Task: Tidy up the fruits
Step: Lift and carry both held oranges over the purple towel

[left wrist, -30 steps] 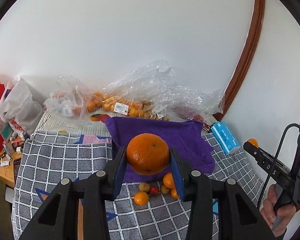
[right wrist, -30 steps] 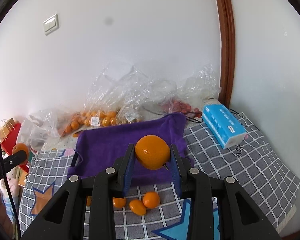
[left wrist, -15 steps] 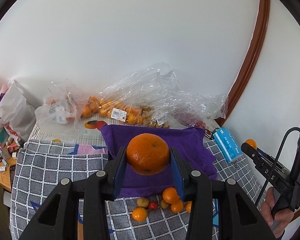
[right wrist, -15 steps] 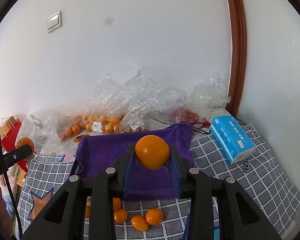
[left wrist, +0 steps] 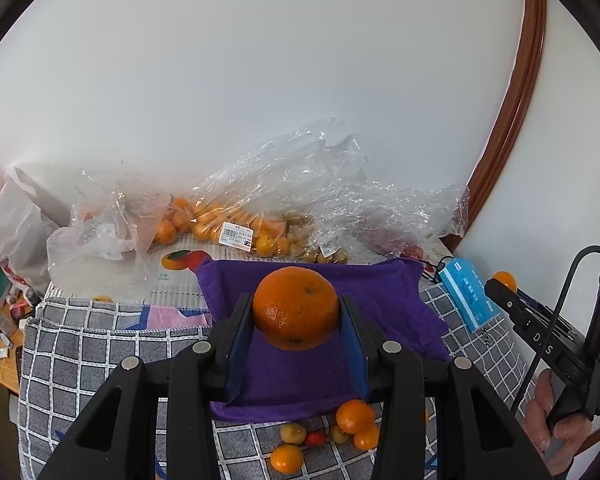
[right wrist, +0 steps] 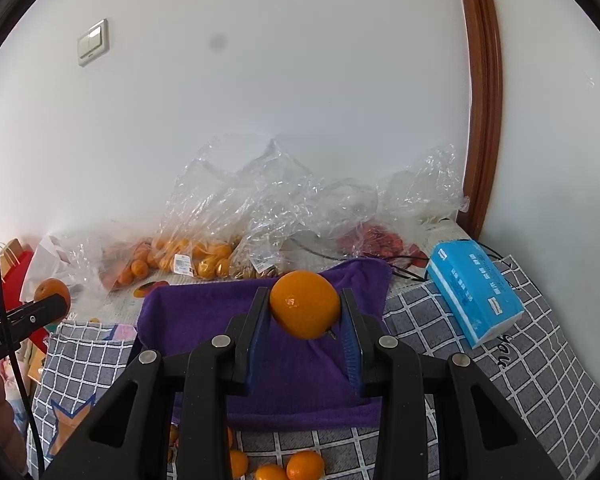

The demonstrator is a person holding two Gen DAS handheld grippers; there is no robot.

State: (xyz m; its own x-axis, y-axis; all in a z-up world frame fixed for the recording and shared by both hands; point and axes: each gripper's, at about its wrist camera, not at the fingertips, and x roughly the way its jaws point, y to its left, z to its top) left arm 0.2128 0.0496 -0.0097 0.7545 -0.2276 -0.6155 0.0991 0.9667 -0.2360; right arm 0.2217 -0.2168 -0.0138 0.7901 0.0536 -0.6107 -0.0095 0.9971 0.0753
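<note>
My left gripper [left wrist: 296,316] is shut on a large orange [left wrist: 295,307] and holds it in the air over the purple towel [left wrist: 384,292]. My right gripper [right wrist: 305,312] is shut on a smaller orange [right wrist: 304,304] above the same towel [right wrist: 204,316]. Several small loose fruits [left wrist: 352,416] lie on the checked cloth just in front of the towel, also low in the right wrist view [right wrist: 304,465]. The right gripper's tip with its orange shows at the right edge of the left wrist view [left wrist: 505,281].
Clear plastic bags of oranges [left wrist: 228,224] and other fruit lie along the white wall behind the towel. A blue tissue pack [right wrist: 474,288] lies at the right on the grey checked cloth [right wrist: 540,360]. White and red bags [left wrist: 12,232] stand at the far left.
Both grippers have moved forward toward the wall with their oranges; the purple towel now lies under them and the loose fruits have slid lower in view.
</note>
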